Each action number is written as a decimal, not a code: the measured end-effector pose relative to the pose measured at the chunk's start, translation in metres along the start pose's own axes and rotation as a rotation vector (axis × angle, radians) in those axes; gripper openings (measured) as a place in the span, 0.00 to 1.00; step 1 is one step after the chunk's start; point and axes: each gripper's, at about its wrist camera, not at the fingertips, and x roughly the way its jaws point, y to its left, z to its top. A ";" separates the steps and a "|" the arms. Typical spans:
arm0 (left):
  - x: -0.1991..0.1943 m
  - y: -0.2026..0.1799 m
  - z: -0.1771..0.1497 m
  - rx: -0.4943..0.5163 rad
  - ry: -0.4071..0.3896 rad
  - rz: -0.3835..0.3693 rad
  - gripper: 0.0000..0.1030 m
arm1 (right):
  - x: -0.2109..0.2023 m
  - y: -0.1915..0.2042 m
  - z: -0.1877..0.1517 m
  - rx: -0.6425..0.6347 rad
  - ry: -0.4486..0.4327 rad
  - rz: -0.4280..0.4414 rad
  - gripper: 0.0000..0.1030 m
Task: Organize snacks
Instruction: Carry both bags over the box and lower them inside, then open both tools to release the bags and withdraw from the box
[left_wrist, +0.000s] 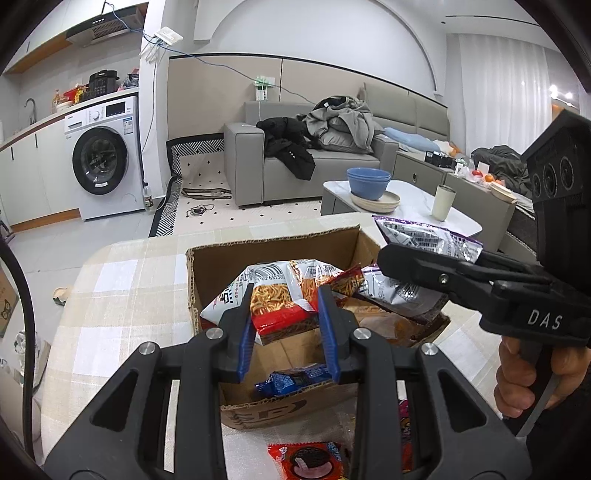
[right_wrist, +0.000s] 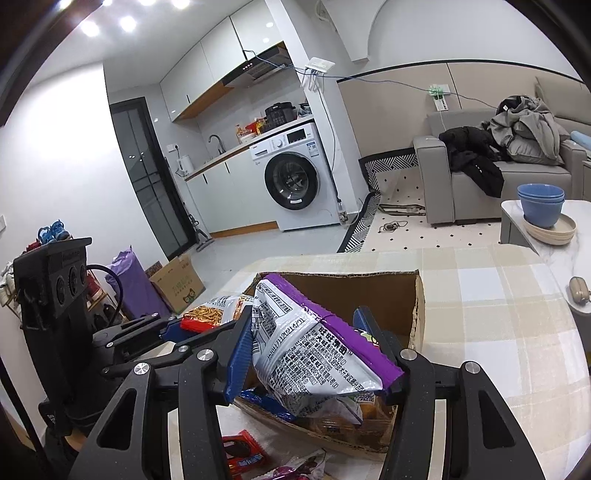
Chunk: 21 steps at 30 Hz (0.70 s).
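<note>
An open cardboard box (left_wrist: 207, 275) stands on the checked tablecloth and holds several snack packets. My left gripper (left_wrist: 286, 295) is shut on a red and white bag of fried sticks (left_wrist: 284, 291), held over the box. My right gripper (right_wrist: 310, 328) is shut on a purple and silver snack bag (right_wrist: 306, 343), held over the same box (right_wrist: 415, 295). In the left wrist view the right gripper (left_wrist: 384, 260) shows at the right with that bag (left_wrist: 424, 234). A blue packet (left_wrist: 291, 380) lies in the box bottom.
Loose red packets (left_wrist: 306, 461) lie on the table in front of the box, also in the right wrist view (right_wrist: 242, 448). A low table with blue bowls (left_wrist: 367, 181) and a cup (left_wrist: 443, 201) stands behind. A grey sofa (left_wrist: 314, 162) and washing machine (left_wrist: 103, 155) are farther back.
</note>
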 end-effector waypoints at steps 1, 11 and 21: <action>0.002 0.001 -0.002 0.001 0.005 0.005 0.27 | 0.002 -0.001 0.000 0.007 0.008 0.003 0.52; 0.042 0.006 -0.015 0.015 0.064 0.016 0.27 | 0.029 -0.018 -0.007 0.080 0.099 0.014 0.52; 0.061 -0.002 -0.019 0.032 0.094 0.026 0.35 | 0.014 -0.017 -0.009 0.063 0.098 -0.014 0.71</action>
